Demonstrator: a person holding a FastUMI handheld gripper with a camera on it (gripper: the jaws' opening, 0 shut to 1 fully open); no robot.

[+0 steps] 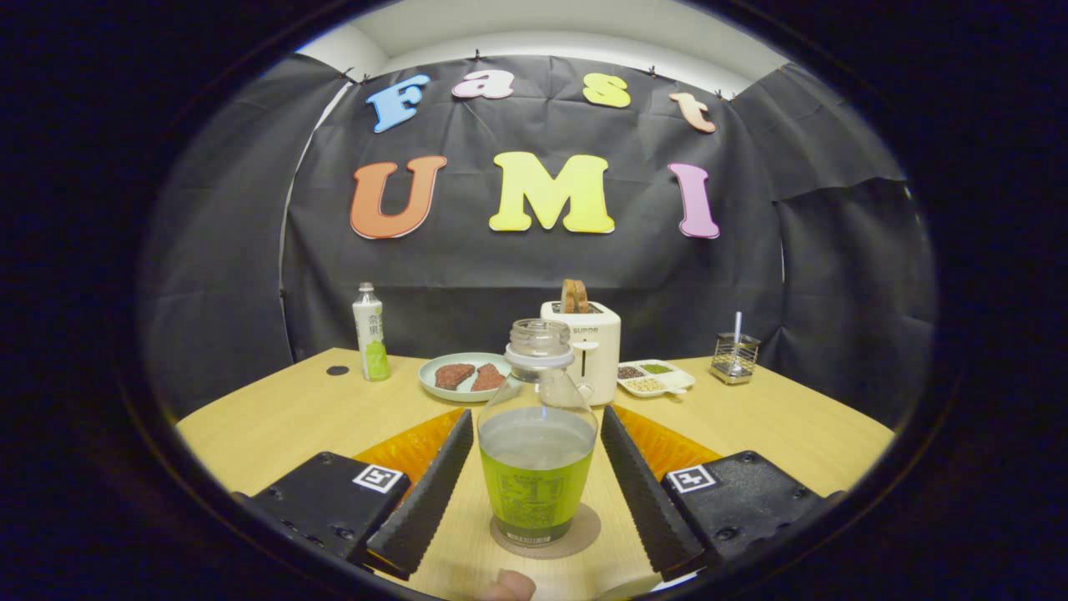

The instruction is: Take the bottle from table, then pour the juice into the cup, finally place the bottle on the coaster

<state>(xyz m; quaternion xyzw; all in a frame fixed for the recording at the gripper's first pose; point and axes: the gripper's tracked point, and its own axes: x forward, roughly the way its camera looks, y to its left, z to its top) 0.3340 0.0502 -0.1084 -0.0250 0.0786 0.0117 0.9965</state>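
An uncapped clear bottle (537, 467) with a green label stands upright on a round brown coaster (584, 534) on the wooden table (275, 417). Juice fills it to about the top of the label. My gripper (536, 413) is open, with one finger on each side of the bottle. A narrow gap shows between each finger and the bottle's wall, so neither pad (430, 492) presses on it. A person's fingertip (509, 586) shows just below the coaster.
Beyond the bottle stand a white toaster (594, 342) with bread in it, a pale green plate (434, 384) with two meat slices, a divided snack tray (655, 377) and a wire holder (734, 356). A capped white-and-green bottle (371, 334) stands far left, near a small black disc (337, 370).
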